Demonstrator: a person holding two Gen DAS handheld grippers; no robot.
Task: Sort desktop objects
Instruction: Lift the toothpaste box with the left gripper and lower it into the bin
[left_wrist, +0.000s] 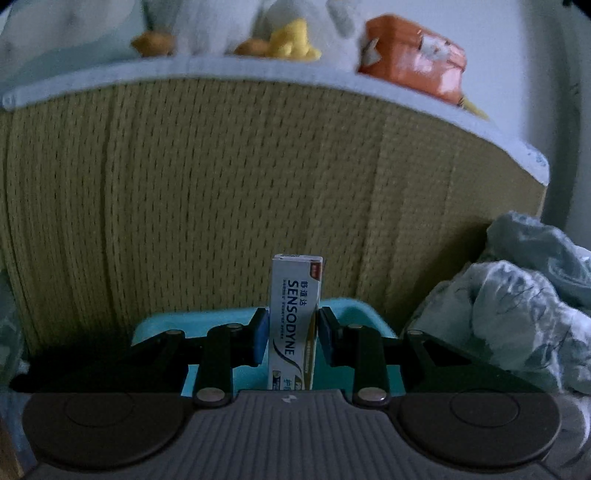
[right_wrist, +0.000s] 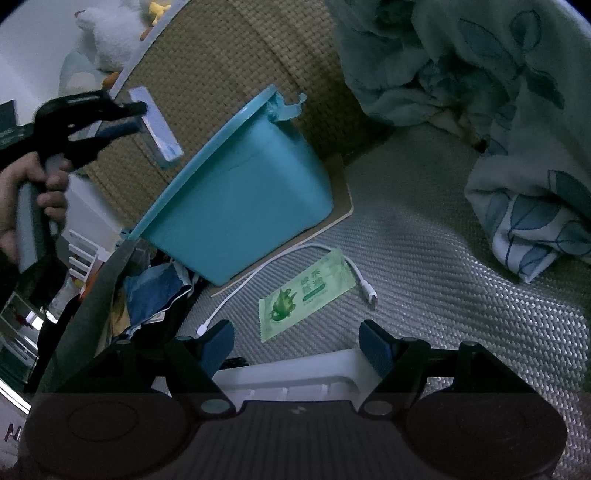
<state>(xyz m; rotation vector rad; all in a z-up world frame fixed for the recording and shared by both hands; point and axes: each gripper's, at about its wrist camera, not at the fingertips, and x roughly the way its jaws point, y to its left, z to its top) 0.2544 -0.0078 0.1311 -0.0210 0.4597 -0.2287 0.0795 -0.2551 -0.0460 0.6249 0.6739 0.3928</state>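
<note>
The left gripper (left_wrist: 291, 338) grasps a toothpaste box (left_wrist: 295, 321) between its fingers above the teal bin (right_wrist: 240, 195), while the right gripper (right_wrist: 297, 343), fingers released, hovers at 6 o'clock from a green wipe packet (right_wrist: 306, 295).

Glossy printed card on the toothpaste box (left_wrist: 295, 317), smooth teal plastic for the basket (right_wrist: 243, 199). Coarse woven straw matting (left_wrist: 221, 192) behind, a shiny green foil sachet (right_wrist: 306, 295), soft crumpled cloth bedding (right_wrist: 517, 110).
</note>
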